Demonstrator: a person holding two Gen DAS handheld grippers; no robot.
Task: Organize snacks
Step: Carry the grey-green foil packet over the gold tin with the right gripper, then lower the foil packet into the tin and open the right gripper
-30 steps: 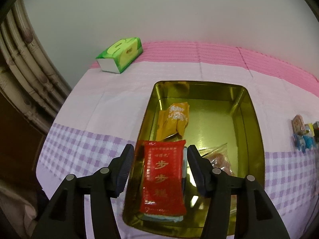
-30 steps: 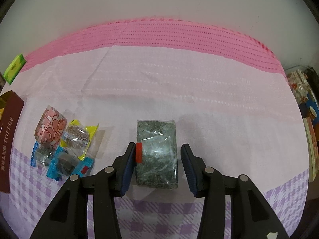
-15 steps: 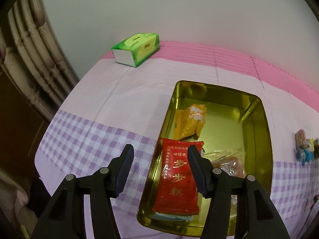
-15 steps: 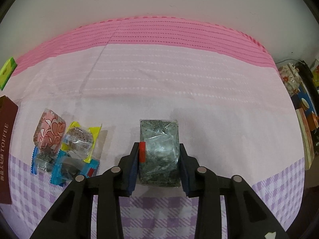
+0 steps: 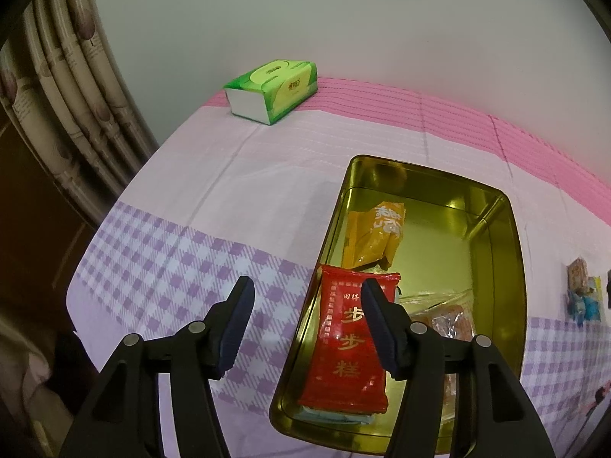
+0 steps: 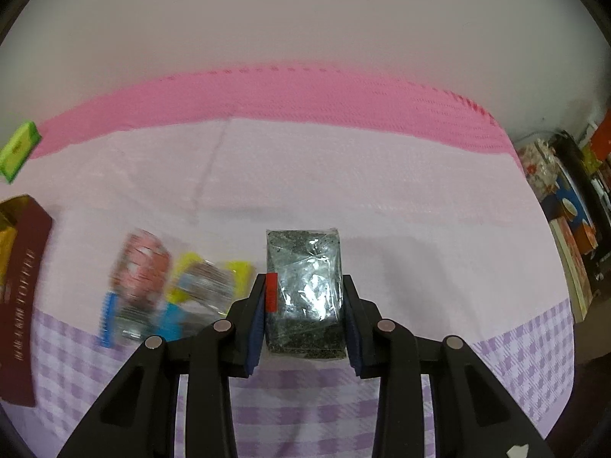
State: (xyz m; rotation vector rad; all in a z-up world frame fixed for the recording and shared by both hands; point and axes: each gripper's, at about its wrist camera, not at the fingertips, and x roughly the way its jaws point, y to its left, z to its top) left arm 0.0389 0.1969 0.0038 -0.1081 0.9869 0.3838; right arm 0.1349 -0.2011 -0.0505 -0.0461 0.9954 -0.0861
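- The right gripper [image 6: 303, 307] has just closed; its blue pads pinch a dark, clear-wrapped snack pack [image 6: 305, 290] above the cloth [image 6: 343, 191].
- Left of it lie small wrapped sweets [image 6: 168, 286], blurred.
- The left gripper [image 5: 305, 324] has just spread a little and holds nothing.
- Its right finger hangs over a red packet [image 5: 343, 351] in a gold tin [image 5: 511, 267], beside an orange packet [image 5: 374, 236].
- A green tissue box [image 5: 273, 89] sits at the far edge.
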